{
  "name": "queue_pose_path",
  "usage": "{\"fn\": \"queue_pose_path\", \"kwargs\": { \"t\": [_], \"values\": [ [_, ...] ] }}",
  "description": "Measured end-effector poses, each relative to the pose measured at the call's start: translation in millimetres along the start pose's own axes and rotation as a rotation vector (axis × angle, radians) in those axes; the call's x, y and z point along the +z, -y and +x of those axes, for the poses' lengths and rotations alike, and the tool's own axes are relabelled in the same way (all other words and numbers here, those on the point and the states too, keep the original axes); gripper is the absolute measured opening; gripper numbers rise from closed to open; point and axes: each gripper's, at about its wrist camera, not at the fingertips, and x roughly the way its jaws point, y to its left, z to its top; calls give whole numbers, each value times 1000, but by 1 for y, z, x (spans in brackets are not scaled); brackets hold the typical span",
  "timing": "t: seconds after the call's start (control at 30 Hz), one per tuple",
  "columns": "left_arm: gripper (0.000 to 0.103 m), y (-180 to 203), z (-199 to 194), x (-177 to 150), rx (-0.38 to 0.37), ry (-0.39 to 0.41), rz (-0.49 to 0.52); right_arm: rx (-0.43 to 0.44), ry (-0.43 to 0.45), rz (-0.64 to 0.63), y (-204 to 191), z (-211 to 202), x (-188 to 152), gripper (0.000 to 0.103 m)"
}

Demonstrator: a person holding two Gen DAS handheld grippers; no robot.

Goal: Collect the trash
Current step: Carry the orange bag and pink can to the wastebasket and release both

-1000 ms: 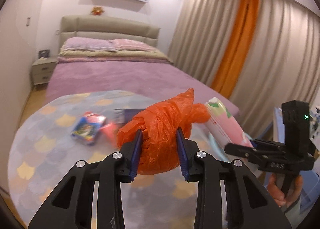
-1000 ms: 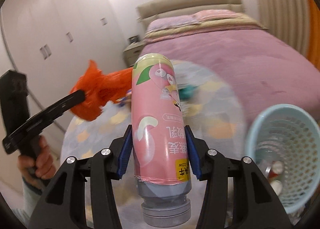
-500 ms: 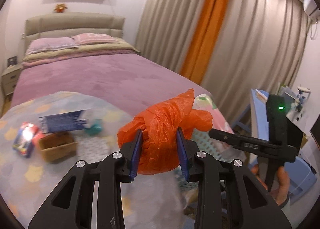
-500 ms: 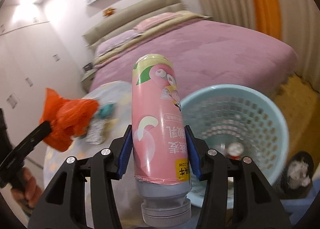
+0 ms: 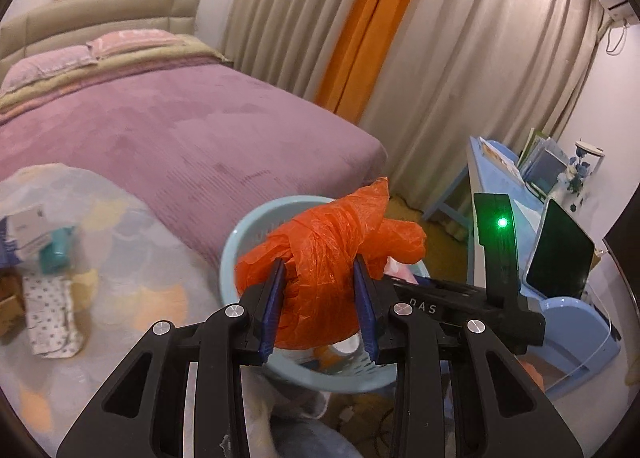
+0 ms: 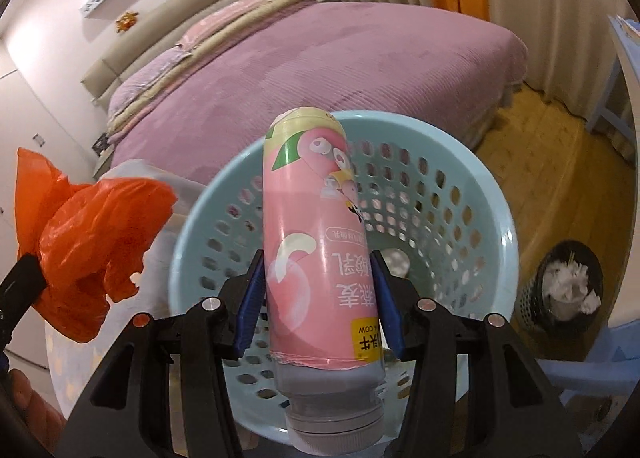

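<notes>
A knotted orange plastic bag (image 5: 332,242) is pinched between the blue pads of my left gripper (image 5: 320,270), over the rim of a light blue perforated basket (image 5: 240,234). In the right wrist view my right gripper (image 6: 318,278) is shut on a pink drink bottle (image 6: 316,218), cap end towards the camera and slightly tilted, above the basket's (image 6: 496,218) open mouth. The orange bag (image 6: 88,242) hangs at the left there, just outside the rim. The right gripper's black body (image 5: 496,298) crosses behind the bag. Small scraps lie in the basket bottom.
A purple bed (image 5: 160,130) stands behind the basket. A pastel patterned surface (image 5: 120,258) to the left carries a white dotted pack (image 5: 52,310) and a teal item (image 5: 56,250). A blue desk (image 5: 500,174) and a dark screen (image 5: 560,254) stand right. A small black bin (image 6: 568,282) holds white paper.
Both grippers swung right and down from over the patterned surface to the blue basket, carrying the bag and the bottle. The basket now fills the middle of both views.
</notes>
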Motion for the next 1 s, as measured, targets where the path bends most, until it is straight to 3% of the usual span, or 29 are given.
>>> {"fn": "queue_pose_path", "kwargs": {
  "t": [0.17,0.3,0.43,0.53,0.77,1.0],
  "values": [
    [32,5,20,4,-9,-26,-3,-4,20,30,17,0,0,64],
    [35,7,29,4,-12,-36,-5,-11,37,32,26,-4,1,64],
    [59,4,38,2,9,-50,-13,-11,45,40,28,-12,2,64],
    [67,-3,37,-4,16,-58,-28,-21,63,29,24,-20,1,64],
    [71,-19,5,-15,37,-21,-58,-10,106,-25,-2,-36,-2,64],
    [70,-40,-50,-24,90,73,-84,49,149,-119,-51,-53,-7,64]
  ]
}}
